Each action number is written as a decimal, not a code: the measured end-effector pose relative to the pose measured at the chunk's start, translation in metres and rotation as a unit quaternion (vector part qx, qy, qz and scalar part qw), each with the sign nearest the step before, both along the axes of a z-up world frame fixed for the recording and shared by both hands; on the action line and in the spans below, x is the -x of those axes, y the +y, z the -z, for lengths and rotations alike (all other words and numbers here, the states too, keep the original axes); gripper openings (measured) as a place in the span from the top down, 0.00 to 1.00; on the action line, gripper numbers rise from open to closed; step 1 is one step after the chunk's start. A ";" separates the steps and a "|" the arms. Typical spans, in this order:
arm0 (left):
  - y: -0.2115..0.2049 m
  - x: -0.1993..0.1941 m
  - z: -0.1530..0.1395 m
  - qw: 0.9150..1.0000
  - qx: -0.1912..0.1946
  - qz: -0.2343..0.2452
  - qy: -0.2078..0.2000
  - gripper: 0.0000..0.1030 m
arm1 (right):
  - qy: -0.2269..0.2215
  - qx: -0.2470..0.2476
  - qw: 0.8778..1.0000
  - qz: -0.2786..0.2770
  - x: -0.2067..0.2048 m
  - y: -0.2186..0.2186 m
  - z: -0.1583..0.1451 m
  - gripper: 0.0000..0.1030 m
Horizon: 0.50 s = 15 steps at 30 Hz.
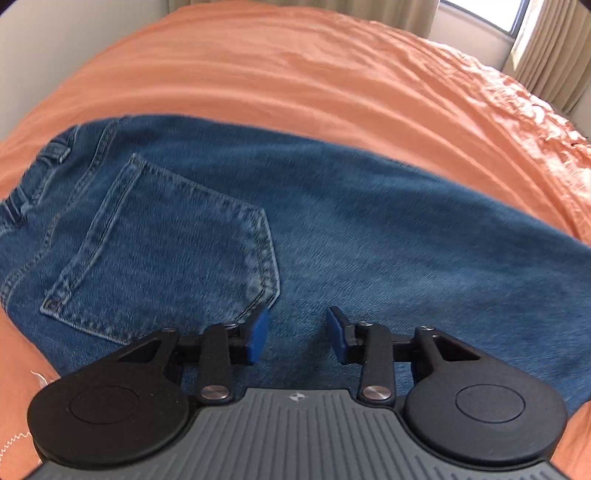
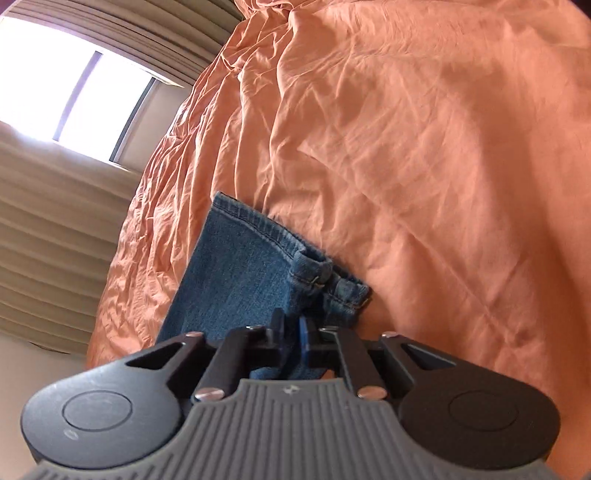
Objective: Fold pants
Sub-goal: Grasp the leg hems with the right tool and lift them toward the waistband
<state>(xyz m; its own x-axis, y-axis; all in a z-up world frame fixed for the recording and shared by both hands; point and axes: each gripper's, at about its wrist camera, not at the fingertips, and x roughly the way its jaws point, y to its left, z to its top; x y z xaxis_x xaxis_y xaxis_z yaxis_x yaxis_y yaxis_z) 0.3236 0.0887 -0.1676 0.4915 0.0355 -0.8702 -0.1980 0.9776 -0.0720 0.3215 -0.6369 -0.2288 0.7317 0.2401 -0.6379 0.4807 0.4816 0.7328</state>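
- Blue denim directly under my left hand-held gripper (image 1: 297, 334): jaws partly apart, blue pads (image 1: 258, 334) hang just over the fabric with nothing between them.
- My left hand-held gripper sits over the seat area of the pants (image 1: 332, 221), just right of the back pocket's pointed lower corner.
- Back pocket (image 1: 173, 251) faces up, stitching visible, rivet at one corner near the left edge of the garment.
- Waistband with belt loops (image 1: 37, 173) curves off at far left in the left wrist view.
- Leg runs out to the right of that view, lying flat on the bed.
- My right hand-held gripper (image 2: 291, 341): jaws pinched together on denim, holding the pants at the leg end; fabric shows between the pads and runs on behind them.
- Beyond the right grip, the hemmed cuff (image 2: 258, 236) of the top leg lies flat; the second leg's hem (image 2: 347, 291) peeks out beside it to the right, slightly offset.
- Orange bedspread (image 2: 424, 166) carries everything: creased heavily in the right wrist view, smoother and motion-blurred in the left wrist view.
- Further back: beige pleated curtains (image 2: 55, 221) and a bright window (image 2: 74, 92) off the bed's far side.
- Same window corner (image 1: 509, 14) shows at top right in the left wrist view, curtain beside it.
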 end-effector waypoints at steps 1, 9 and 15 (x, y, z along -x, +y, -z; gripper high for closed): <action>0.000 0.001 0.002 1.000 -0.003 0.002 0.000 0.59 | -0.014 0.006 1.000 -0.013 0.002 -0.001 -0.011 1.00; -0.017 -0.008 -0.001 0.998 -0.061 0.033 0.009 0.62 | 0.018 0.034 0.999 -0.021 0.004 -0.008 -0.001 1.00; -0.036 0.001 -0.031 0.996 -0.048 0.069 -0.021 0.64 | 0.019 0.033 0.999 -0.010 0.019 -0.016 0.009 0.96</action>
